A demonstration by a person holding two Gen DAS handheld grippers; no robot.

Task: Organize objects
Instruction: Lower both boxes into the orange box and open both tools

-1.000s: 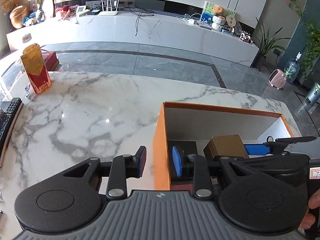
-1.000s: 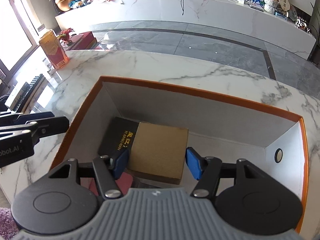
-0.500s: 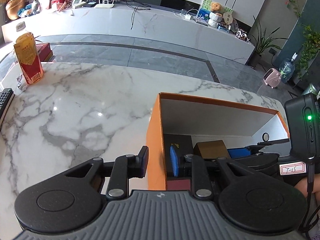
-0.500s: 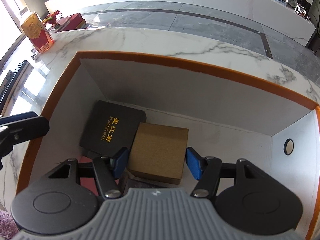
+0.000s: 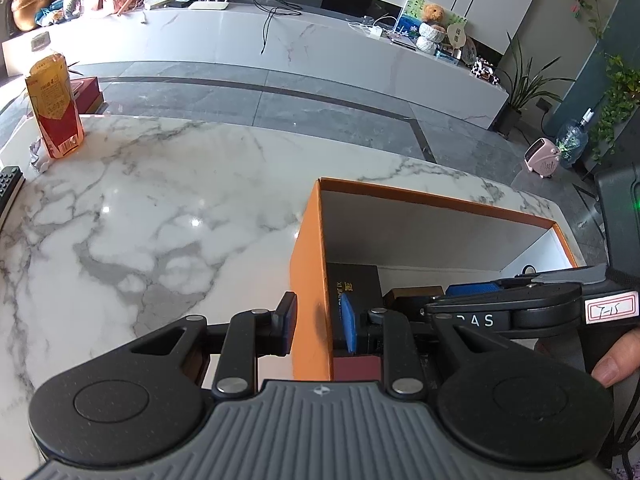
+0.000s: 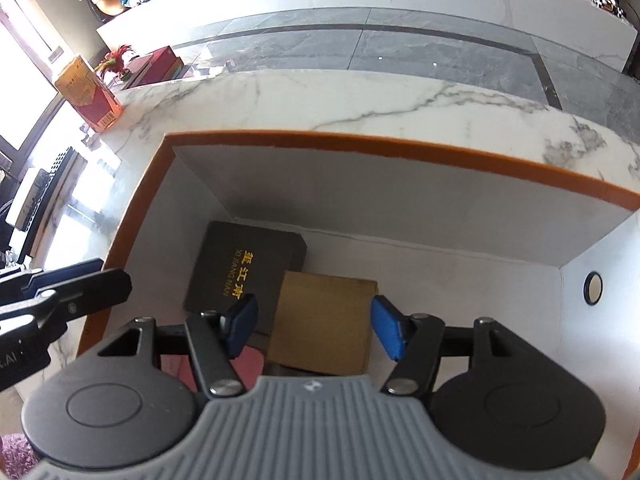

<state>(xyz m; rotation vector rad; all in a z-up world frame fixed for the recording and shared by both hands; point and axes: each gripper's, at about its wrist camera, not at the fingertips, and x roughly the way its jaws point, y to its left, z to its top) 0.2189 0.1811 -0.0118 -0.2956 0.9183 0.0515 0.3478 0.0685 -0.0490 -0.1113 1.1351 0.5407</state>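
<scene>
Since the earlier frame the right hand-held gripper (image 6: 314,328) has sunk deeper into the open orange cardboard box with white inner walls (image 6: 380,148), and the left hand-held gripper (image 5: 318,322) has narrowed slightly, its jaws having just been closing. The right hand-held gripper's blue pads (image 6: 387,332) stand apart on either side of a tan square cardboard box (image 6: 324,322); a gap shows on the right side, and contact on the left cannot be told. The left hand-held gripper straddles the orange box's left wall, one pad outside and one inside, nearly closed on it; whether the pads press the wall cannot be told. Beside the tan box, touching its far-left corner, lies a flat black case with gold lettering (image 6: 236,264); a dark red item (image 5: 356,368) lies partly hidden beneath. The orange box stands on a white marble-veined counter (image 5: 160,208). Well apart, at the counter's far-left corner, stands an upright red-and-gold carton (image 5: 54,106).
</scene>
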